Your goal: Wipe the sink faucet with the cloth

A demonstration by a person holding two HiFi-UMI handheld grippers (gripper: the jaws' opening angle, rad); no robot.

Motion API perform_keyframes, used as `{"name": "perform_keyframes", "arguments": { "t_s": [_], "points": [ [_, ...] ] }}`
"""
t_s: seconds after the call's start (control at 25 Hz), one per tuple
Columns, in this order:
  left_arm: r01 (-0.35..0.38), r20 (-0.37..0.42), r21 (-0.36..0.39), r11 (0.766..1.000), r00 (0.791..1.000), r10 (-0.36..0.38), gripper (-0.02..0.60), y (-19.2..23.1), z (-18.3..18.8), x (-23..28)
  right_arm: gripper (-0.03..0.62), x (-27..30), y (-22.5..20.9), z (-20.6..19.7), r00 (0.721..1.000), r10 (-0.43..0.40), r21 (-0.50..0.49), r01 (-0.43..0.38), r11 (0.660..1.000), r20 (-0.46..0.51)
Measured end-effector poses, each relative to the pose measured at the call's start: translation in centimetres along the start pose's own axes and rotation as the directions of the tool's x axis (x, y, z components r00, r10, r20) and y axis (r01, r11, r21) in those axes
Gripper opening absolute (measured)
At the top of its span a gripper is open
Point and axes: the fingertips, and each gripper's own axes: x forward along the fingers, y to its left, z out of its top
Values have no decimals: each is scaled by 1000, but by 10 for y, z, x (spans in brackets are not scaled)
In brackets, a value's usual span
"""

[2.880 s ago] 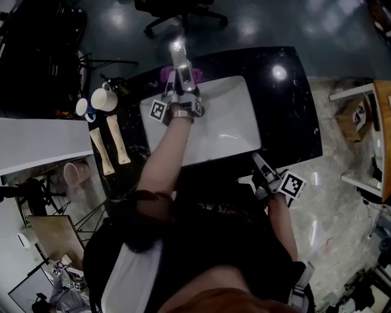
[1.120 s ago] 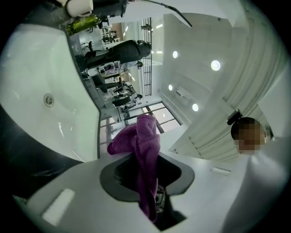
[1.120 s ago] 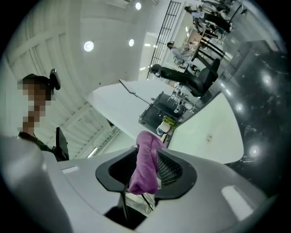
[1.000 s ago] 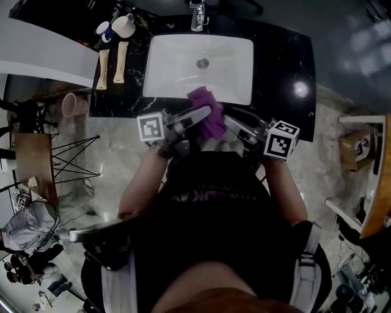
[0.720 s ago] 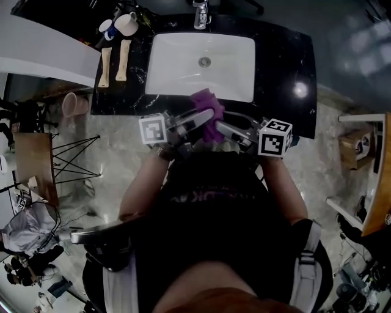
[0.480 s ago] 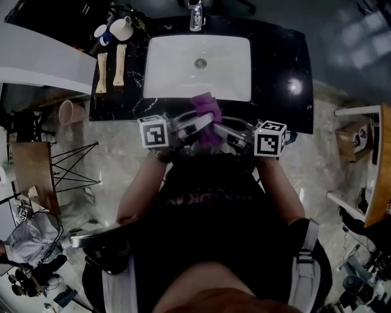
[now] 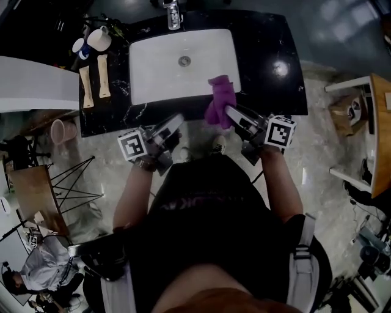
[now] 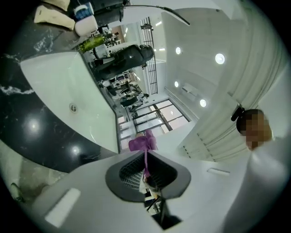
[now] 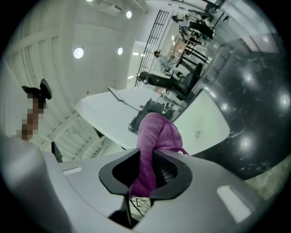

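The purple cloth point(image 7: 220, 99) hangs over the counter's front edge, in front of the white sink point(image 7: 159, 76). My right gripper point(image 7: 227, 112) is shut on it; its jaws have just been closing, and in the right gripper view the cloth point(image 9: 152, 136) fills the gap of that gripper point(image 9: 145, 159). My left gripper point(image 7: 178, 118) sits to the cloth's left, apart from it. Its jaws have just been closing with nothing between them, and it point(image 8: 145, 167) looks at the cloth point(image 8: 142, 142) from the side. The chrome faucet point(image 7: 173, 14) stands behind the basin, far from both grippers.
The black stone countertop point(image 7: 269, 55) surrounds the sink. At its left end stand two mugs point(image 7: 98, 38) and two wooden-handled tools point(image 7: 102, 76). A pink bucket point(image 7: 58, 129) sits on the floor at the left. A white table edge point(image 7: 351, 85) is at the right.
The cloth passed from the left gripper to the right one. The left gripper drew away to the left and shut; the right gripper closed on the cloth.
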Motion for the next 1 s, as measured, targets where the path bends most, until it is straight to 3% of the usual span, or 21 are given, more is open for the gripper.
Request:
{"name": "perform_keyframes", "arguments": {
  "t_s": [0.12, 0.2, 0.32, 0.4, 0.56, 0.72, 0.88, 1.0],
  "points": [
    [-30, -49, 27, 999, 998, 32, 0, 5, -15, -4, 86, -37, -31, 32, 996, -62, -3, 62, 998, 67],
    [-43, -84, 65, 997, 995, 49, 0, 8, -24, -7, 86, -58, -60, 48, 986, -148, 9, 148, 989, 73],
    [-41, -104, 88, 995, 993, 50, 0, 6, -31, -12, 86, -87, -119, 48, 925, -380, 160, 373, 914, 10],
    [-33, -104, 79, 996, 994, 41, 0, 4, -35, -16, 86, -93, -149, 47, 895, -443, 180, 444, 878, -52],
    [-38, -101, 81, 996, 994, 46, 0, 4, -36, -24, 90, -97, -190, 45, 857, -497, 121, 512, 850, -132],
    [-40, -75, 89, 995, 996, 47, 0, 1, -30, -34, 97, -94, -196, 46, 819, -549, 61, 564, 823, -169],
    [-40, -55, 79, 996, 997, 45, 0, 5, -28, -46, 106, -93, -197, 44, 816, -553, 84, 571, 817, -171],
    [-40, -68, 97, 994, 997, 47, 0, 6, -24, -51, 162, -96, -193, 46, 807, -567, 59, 582, 811, -163]
  ]
}}
